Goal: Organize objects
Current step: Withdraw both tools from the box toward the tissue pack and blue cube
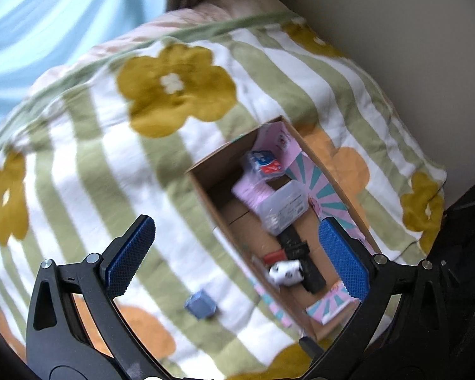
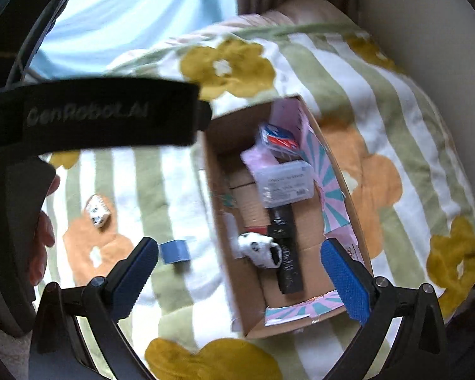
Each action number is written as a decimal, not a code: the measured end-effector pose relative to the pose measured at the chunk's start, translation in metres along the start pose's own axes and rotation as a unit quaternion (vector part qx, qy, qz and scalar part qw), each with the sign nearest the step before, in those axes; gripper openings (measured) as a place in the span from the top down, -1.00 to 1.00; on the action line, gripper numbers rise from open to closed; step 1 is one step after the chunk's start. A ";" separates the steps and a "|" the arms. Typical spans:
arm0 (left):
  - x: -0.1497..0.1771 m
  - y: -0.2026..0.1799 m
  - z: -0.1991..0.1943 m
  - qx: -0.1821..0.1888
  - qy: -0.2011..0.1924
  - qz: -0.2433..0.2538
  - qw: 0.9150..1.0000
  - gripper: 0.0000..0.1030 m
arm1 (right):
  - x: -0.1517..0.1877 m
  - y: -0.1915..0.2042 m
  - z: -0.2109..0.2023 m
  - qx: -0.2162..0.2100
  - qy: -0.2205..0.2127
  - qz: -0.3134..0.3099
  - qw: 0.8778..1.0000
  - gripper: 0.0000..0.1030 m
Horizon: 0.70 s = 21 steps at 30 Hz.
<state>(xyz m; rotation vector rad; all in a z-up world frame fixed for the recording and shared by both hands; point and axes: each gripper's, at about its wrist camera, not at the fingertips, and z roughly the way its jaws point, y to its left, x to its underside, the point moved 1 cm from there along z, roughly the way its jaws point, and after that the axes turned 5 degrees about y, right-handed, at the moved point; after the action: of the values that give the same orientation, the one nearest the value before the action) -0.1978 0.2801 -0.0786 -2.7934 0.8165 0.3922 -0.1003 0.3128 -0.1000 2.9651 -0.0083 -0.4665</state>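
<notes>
Gathering loose items into the cardboard box [image 2: 218, 171] on the bed quilt [image 1: 79, 164]: both tongs, left [image 1: 237, 256] and right [image 2: 240, 275], are spread and empty. Inside lie a clear case [image 2: 286, 183], black bar [image 2: 285, 253], white toy [image 2: 258, 248] and card pack [image 2: 277, 137]. Next, probably, the blue block [image 1: 200, 304] beside the box calls for a pinch.

We see a bed [image 1: 88, 171] under a quilt striped green and white with mustard and orange flowers. Upper left hangs a pale blue curtain [image 1: 47, 15], daylit; upper right stands a plain beige wall [image 1: 395, 15].
</notes>
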 end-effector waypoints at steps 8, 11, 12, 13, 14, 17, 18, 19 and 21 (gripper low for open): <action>0.051 0.044 -0.082 -0.024 -0.043 -0.061 0.997 -0.99 | 0.002 0.049 -0.044 -0.025 -0.019 -0.061 0.998 -0.98; 0.078 0.064 -0.115 -0.041 -0.063 -0.083 0.994 -0.99 | 0.006 0.069 -0.056 -0.029 -0.025 -0.081 0.996 -0.98; 0.085 0.069 -0.122 -0.045 -0.066 -0.088 0.993 -0.99 | 0.008 0.075 -0.059 -0.032 -0.026 -0.089 0.995 -0.98; 0.095 0.076 -0.132 -0.054 -0.071 -0.096 0.991 -0.99 | 0.010 0.082 -0.061 -0.035 -0.027 -0.097 0.994 -0.98; 0.104 0.083 -0.140 -0.061 -0.075 -0.103 0.990 -0.99 | 0.012 0.087 -0.062 -0.038 -0.027 -0.103 0.994 -0.98; 0.137 0.104 -0.162 -0.077 -0.090 -0.135 0.984 -0.99 | 0.021 0.101 -0.062 -0.045 -0.023 -0.119 0.992 -0.98; 0.151 0.112 -0.170 -0.083 -0.097 -0.148 0.981 -0.99 | 0.025 0.107 -0.060 -0.044 -0.021 -0.126 0.991 -0.98; 0.161 0.118 -0.173 -0.087 -0.099 -0.156 0.979 -0.99 | 0.029 0.111 -0.059 -0.044 -0.020 -0.134 0.990 -0.98; 0.188 0.130 -0.178 -0.098 -0.099 -0.175 0.975 -0.99 | 0.036 0.118 -0.058 -0.046 -0.020 -0.147 0.988 -0.98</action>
<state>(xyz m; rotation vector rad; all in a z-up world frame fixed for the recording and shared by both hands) -0.0818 0.0319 0.0164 -2.9337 0.2437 0.7044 -0.0466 0.2028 -0.0397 2.8742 0.4391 -0.5457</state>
